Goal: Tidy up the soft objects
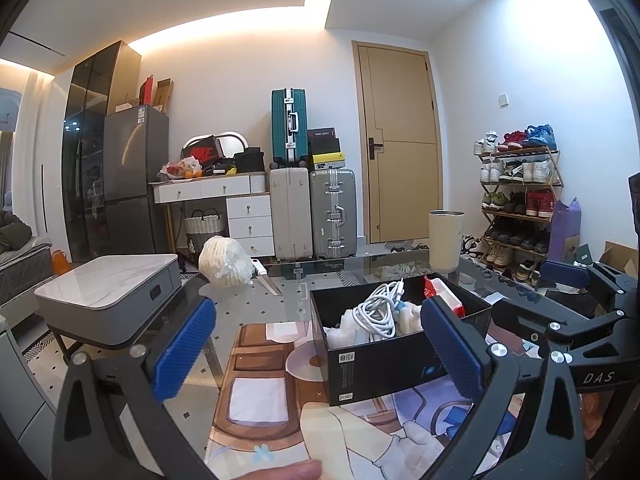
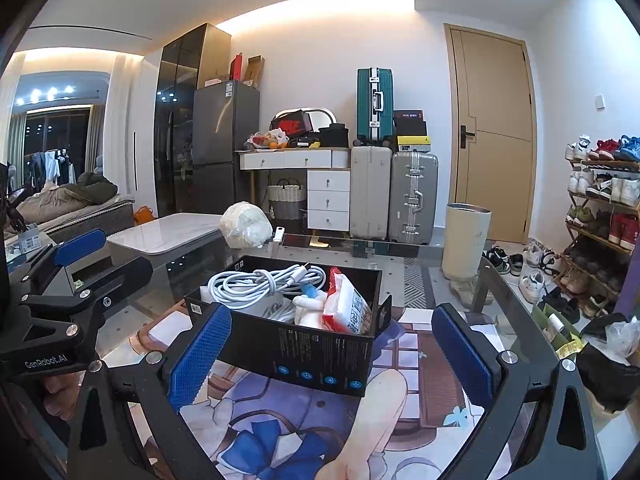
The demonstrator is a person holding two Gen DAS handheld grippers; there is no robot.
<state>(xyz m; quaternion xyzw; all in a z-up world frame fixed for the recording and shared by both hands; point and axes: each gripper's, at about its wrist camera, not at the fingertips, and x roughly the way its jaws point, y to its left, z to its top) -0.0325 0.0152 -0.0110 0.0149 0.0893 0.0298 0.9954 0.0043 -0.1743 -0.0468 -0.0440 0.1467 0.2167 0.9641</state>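
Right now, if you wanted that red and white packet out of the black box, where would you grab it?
Probably by its top edge, coming straight down from above. The red and white packet stands nearly upright against the right wall of the black box, its red end poking above the rim. The white cable lies beside it, so there looks to be room for the open jaws.

White walls, tan door (image 1: 400, 140) — suitcases (image 1: 312, 212), shoe rack (image 1: 520, 200).
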